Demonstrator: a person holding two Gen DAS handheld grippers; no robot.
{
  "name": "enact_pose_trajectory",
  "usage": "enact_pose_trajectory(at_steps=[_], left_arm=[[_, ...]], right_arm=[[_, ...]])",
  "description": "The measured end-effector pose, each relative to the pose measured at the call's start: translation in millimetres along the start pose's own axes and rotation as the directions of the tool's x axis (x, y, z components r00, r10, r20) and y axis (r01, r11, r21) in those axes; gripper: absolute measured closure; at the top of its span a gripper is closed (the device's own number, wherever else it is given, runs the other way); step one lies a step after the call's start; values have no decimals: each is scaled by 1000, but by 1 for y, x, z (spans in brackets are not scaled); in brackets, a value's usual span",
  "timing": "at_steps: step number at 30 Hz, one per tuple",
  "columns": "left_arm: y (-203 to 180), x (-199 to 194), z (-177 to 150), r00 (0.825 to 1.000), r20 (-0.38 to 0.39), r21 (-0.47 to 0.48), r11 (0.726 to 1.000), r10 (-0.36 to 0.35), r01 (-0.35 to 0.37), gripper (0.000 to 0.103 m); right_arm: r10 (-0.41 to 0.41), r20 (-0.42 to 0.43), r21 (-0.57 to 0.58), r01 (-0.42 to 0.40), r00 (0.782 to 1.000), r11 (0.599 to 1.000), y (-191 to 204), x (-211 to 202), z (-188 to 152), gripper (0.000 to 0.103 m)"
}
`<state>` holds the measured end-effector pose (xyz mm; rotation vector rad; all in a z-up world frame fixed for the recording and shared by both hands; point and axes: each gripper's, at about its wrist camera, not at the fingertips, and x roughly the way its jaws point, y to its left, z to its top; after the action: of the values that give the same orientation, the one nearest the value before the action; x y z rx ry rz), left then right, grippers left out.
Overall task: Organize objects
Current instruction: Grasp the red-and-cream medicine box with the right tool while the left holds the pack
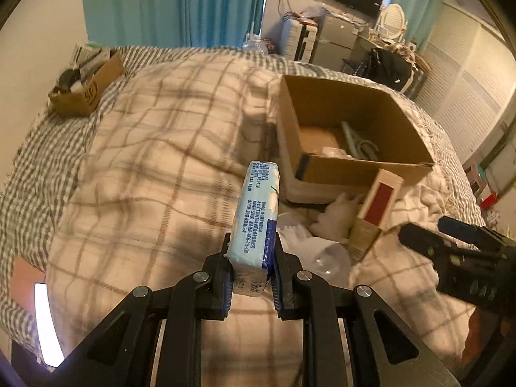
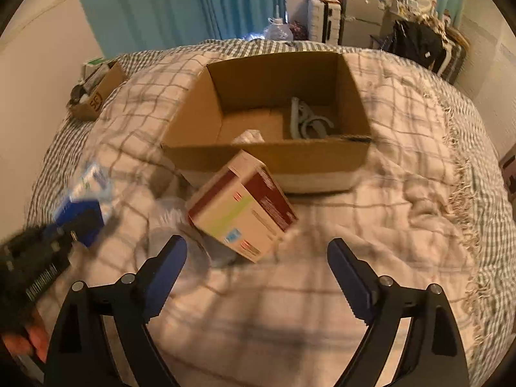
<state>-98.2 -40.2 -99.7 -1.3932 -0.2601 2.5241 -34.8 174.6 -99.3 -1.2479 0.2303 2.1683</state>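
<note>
Left claw (image 1: 251, 271) angled down, clamping tissue pack (image 1: 258, 213) | right claw (image 2: 258, 258) wide, empty, above carton (image 2: 242, 213)

The light was dim and warm, giving the plaid blanket (image 1: 161, 167) a yellowish cast. A bright white glare burned out a strip (image 1: 48, 325) low at the left of the left wrist view. Soft shadows fell across the blanket and inside the open cardboard box (image 2: 193, 122). Both views bowed strongly toward their dark rounded corners. The right wrist view was smeared by motion blur, worst on the left claw (image 2: 61, 235) and its pack; the curtains (image 1: 174, 3) looked soft.
</note>
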Motion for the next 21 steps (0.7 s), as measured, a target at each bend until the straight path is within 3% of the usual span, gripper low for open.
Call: enact_pose_trajectory(at_steps=[6, 13, 15, 17, 21], left_arm=[[11, 25, 5, 999, -38, -10, 1000, -17, 17, 84], [6, 41, 10, 997, -51, 18, 998, -61, 62, 84], [4, 42, 9, 995, -54, 17, 997, -79, 80, 84], [2, 42, 8, 995, -53, 18, 996, -88, 89, 84], [-2, 31, 5, 994, -41, 23, 995, -100, 101, 84]], right_arm=[[-79, -79, 102, 87, 994, 991, 19, 49, 18, 14], [-212, -110, 71, 221, 971, 973, 8, 67, 0, 18], [-213, -93, 49, 218, 973, 975, 3, 59, -4, 30], [-182, -83, 44, 186, 980, 982, -4, 50, -7, 58], [-140, -34, 24, 141, 990, 990, -6, 31, -8, 63]])
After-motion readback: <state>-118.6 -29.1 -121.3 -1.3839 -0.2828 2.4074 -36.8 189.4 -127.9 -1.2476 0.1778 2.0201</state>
